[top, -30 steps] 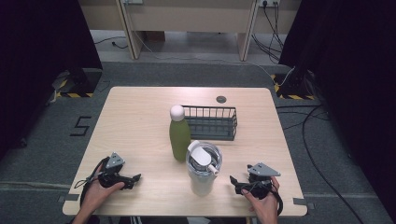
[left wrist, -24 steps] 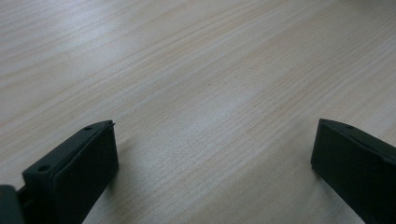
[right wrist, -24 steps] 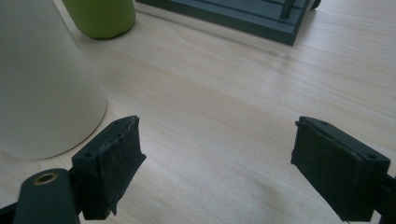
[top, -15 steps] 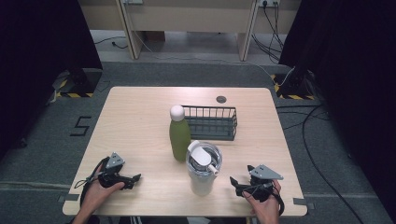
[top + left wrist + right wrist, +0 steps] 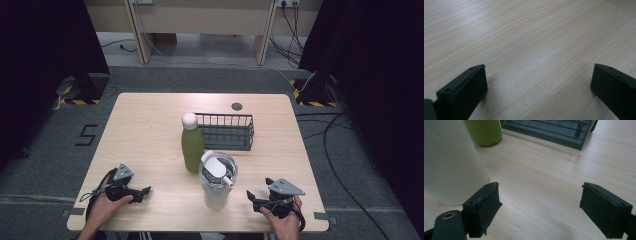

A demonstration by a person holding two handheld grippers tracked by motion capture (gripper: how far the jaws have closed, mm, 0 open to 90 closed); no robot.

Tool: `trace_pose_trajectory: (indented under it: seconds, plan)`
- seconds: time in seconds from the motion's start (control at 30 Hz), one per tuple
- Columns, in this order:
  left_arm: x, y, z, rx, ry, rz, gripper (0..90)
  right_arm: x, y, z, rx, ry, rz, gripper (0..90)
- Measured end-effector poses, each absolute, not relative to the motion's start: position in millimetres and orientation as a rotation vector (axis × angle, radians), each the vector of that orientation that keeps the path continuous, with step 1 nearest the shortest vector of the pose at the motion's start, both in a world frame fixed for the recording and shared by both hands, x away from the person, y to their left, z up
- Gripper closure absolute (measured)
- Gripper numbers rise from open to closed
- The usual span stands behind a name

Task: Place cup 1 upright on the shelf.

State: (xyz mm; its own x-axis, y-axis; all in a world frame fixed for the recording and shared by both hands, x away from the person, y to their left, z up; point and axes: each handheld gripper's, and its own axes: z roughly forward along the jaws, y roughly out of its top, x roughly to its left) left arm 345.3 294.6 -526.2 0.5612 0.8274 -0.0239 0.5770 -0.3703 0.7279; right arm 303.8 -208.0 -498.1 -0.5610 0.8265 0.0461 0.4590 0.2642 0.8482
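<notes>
So far nothing is gripped: your left gripper [image 5: 142,191] rests near the table's [image 5: 150,125] front left corner, your right gripper [image 5: 254,196] near the front right, both with jaws spread wide apart over bare wood. The white tumbler [image 5: 217,181] stands by the front edge, just beside your right gripper; the green bottle [image 5: 192,145] and wire basket [image 5: 225,131] stand behind it. Judging by that, you're at the approach; next, close the right jaws around the tumbler's wall.

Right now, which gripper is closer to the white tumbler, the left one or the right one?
Right. The right gripper sits just beside the white tumbler, at its near right, jaws open. The left gripper lies farther off, toward the table's near left corner, also open.
</notes>
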Motion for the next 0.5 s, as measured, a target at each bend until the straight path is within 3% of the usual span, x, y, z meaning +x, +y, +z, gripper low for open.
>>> trace_pose_trajectory:
  seconds: [0.5]
  plan:
    - [345.3, 294.6, -526.2, 2.090, 1.121, 0.455, 0.0, 288.0, -207.3, -492.4, 1.130, 2.108, 1.278, 16.9]
